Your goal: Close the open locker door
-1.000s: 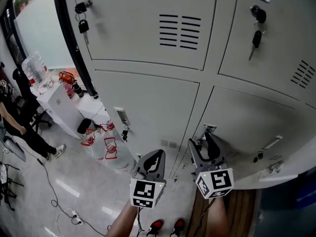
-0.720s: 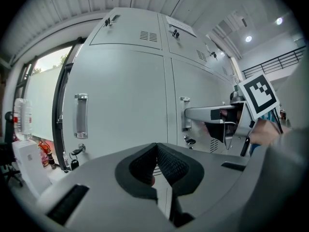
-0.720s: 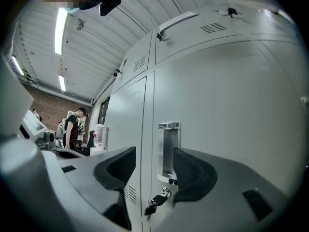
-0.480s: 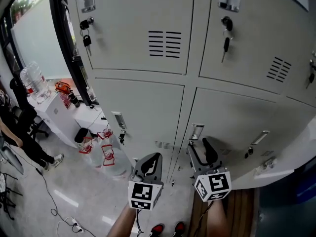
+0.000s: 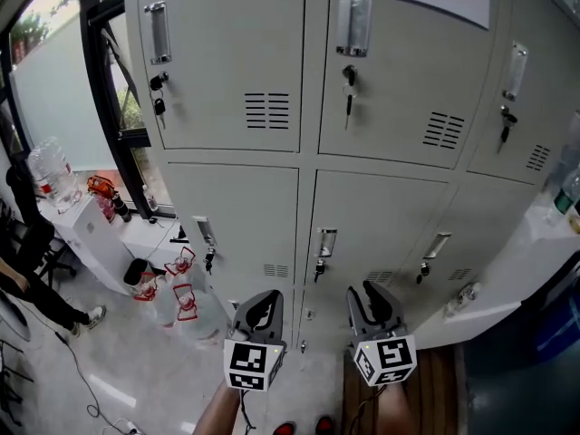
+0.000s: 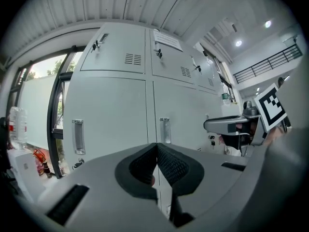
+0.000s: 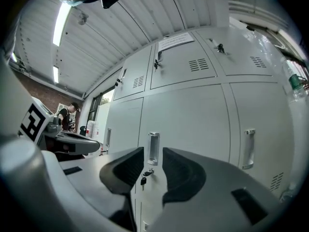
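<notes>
Judging by its flush seams, the lower middle locker door (image 5: 376, 216) already sits shut, so the risk is that it has not caught and swings open again, since neither the left gripper (image 5: 263, 299), jaws pressed together on nothing, nor the right gripper (image 5: 373, 290), jaws part spread and empty, touches it. Against the frame 1 second back, the lockers (image 5: 231, 198) stand farther off, more of the upper row (image 5: 227, 62) shows, and the right jaws have just been closing on nothing
</notes>
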{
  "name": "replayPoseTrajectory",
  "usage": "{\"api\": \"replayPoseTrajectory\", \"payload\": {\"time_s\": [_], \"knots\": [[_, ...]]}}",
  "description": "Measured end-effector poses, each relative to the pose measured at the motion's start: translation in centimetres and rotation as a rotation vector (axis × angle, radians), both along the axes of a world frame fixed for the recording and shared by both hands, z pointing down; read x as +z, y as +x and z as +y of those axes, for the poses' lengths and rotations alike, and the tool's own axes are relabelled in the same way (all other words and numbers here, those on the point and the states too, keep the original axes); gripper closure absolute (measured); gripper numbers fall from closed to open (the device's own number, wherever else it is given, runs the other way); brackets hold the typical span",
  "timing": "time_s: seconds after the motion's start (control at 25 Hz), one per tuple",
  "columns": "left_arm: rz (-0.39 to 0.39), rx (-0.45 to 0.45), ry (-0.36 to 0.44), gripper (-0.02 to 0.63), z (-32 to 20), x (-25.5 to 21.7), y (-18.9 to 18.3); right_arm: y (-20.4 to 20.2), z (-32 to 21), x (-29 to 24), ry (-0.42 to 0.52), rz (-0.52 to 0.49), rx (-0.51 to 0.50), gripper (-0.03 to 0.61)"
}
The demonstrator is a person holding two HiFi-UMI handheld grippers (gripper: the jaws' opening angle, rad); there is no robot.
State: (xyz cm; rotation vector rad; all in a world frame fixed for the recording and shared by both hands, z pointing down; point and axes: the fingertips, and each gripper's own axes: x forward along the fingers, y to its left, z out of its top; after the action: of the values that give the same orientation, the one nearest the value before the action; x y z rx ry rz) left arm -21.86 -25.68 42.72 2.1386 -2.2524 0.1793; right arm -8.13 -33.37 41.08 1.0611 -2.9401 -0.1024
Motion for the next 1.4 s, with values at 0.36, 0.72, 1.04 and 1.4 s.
{"api": "replayPoseTrajectory", "payload": {"time_s": [0.36, 0.72, 1.04, 1.4], "knots": [[-0.014, 0.035, 0.007, 0.592, 2.8, -0.7, 3.7, 6.6, 3.8, 0.0, 0.021, 0.01, 0.078, 0.535], [-0.021, 0.028, -0.023, 0.592, 6.0, 0.7, 5.2, 11.4, 6.6, 1.7, -0.001, 0.018, 0.127, 0.551], [-0.014, 0.006, -0.074, 0.592, 7.9, 2.9, 5.1, 13.8, 8.1, 3.8, -0.024, 0.053, 0.16, 0.552], [-0.023, 0.027, -0.083, 0.592, 7.7, 3.2, 6.0, 13.8, 8.4, 3.5, -0.02, 0.041, 0.161, 0.56]]}}
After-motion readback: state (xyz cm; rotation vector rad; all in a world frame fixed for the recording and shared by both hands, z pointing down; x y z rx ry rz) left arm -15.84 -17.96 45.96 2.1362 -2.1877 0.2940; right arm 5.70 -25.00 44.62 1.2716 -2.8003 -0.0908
